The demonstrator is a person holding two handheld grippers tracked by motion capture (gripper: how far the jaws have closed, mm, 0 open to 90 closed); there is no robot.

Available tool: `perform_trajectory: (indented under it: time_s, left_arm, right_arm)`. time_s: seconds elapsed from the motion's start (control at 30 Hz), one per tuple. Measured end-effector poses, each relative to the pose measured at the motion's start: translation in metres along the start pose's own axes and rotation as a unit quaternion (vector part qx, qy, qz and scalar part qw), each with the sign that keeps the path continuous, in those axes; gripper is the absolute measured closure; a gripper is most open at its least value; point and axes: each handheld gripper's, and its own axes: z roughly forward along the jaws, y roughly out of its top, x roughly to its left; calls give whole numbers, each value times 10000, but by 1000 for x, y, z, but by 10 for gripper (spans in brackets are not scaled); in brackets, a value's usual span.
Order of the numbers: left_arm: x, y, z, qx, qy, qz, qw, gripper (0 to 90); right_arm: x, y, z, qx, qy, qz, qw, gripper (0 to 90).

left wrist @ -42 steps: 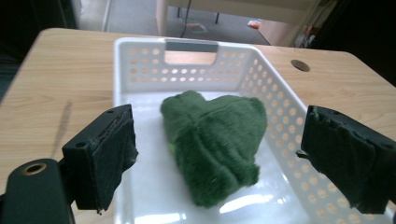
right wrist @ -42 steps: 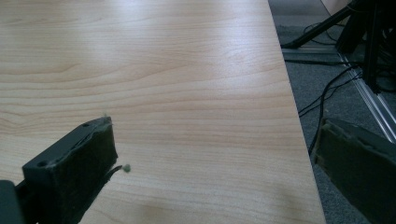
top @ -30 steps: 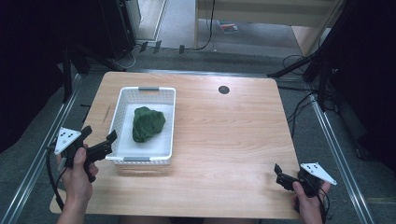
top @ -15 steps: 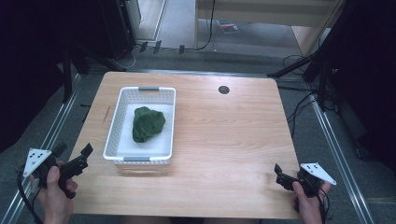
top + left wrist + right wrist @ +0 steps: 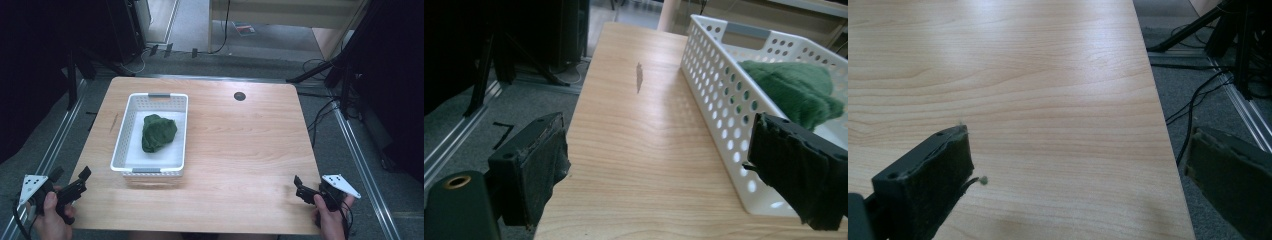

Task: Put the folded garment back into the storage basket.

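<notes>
A white perforated basket (image 5: 121,145) stands on the left half of the wooden table (image 5: 240,150), and a crumpled green cloth (image 5: 158,132) lies inside it. My left gripper (image 5: 70,186) hovers open at the table's front left corner, apart from the basket. In the left gripper view its jaws stand wide, with the basket wall (image 5: 724,90) and the green cloth (image 5: 794,90) ahead on the right. My right gripper (image 5: 301,190) is open at the front right corner, over bare wood near the table's right edge (image 5: 1158,150).
A small dark round grommet (image 5: 239,96) sits in the tabletop near the back. A dark streak (image 5: 639,77) marks the wood left of the basket. Metal rails (image 5: 360,160), cables and dark stands surround the table on the floor.
My left gripper has drawn back from the basket's front left corner to the table's front left corner. The right gripper has stayed put. The cloth lies as before in the basket.
</notes>
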Motion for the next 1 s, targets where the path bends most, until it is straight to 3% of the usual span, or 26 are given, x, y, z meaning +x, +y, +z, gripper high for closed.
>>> perform_trajectory:
  time_s: [0.2, 0.47, 0.7, 0.93, 1.0]
  left_arm:
    - [12, -8, 8, 166, 57, -38, 9998, 100]
    - [35, -16, 2, 204, 200, -202, 9994, 105]
    - [29, -19, 11, 289, 110, 9, 9995, 131]
    - [28, -19, 11, 350, 94, 30, 9993, 131]
    - [26, -19, 11, 401, 117, 141, 9990, 131]
  right_arm:
    - [0, 0, 0, -3, -50, 33, 10000, 0]
    - [0, 0, 0, -14, -89, 16, 10000, 0]
    - [0, 0, 1, 17, -82, 29, 10000, 0]
    - [1, 0, 0, 9, -57, -1, 10000, 0]
    - [1, 0, 0, 27, -55, -17, 10000, 0]
